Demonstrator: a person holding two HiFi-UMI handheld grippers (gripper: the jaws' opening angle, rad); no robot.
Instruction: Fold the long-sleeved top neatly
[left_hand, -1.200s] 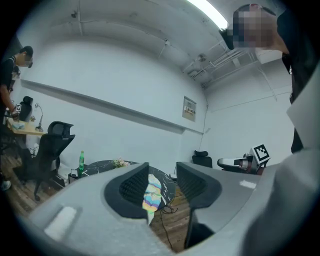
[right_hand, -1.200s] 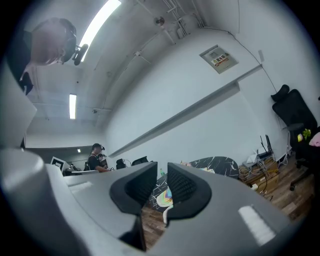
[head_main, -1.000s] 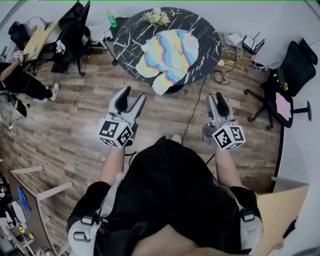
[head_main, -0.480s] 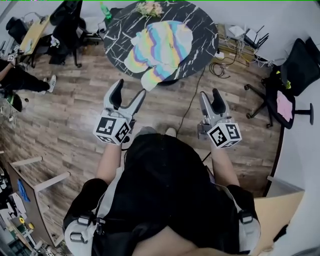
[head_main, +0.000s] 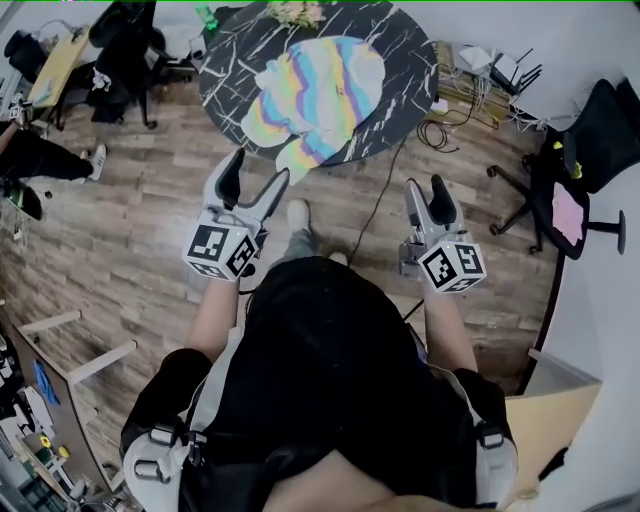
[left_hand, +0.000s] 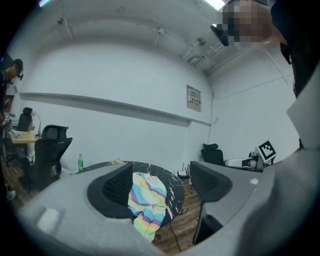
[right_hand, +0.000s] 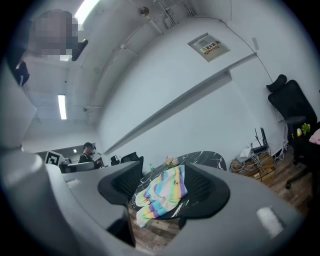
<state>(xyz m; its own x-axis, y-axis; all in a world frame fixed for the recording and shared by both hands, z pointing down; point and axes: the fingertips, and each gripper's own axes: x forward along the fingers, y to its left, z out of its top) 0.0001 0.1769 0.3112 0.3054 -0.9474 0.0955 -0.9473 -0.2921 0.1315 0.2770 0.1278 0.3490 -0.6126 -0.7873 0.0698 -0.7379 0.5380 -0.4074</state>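
Note:
The long-sleeved top (head_main: 312, 92), striped in pastel rainbow colours, lies crumpled on the round black marble table (head_main: 405, 60), with one part hanging over the near edge. My left gripper (head_main: 256, 173) is held level over the wooden floor, short of the table. It is open after its jaws have just been opening, with nothing between them. My right gripper (head_main: 427, 190) is likewise open, freshly widened and empty. The left gripper view frames the top (left_hand: 146, 200) far off between the jaws, and the right gripper view frames the top (right_hand: 161, 195) the same way.
A green bottle (head_main: 205, 14) and flowers (head_main: 290, 12) stand at the table's far edge. A black cable (head_main: 383, 205) runs across the floor from the table. Office chairs stand at the right (head_main: 590, 150) and far left (head_main: 125, 50). A person (head_main: 40, 160) sits at the left.
The table and top have come nearer as I step forward, both grippers advancing toward them. Both pairs of jaws stand wider than a second ago.

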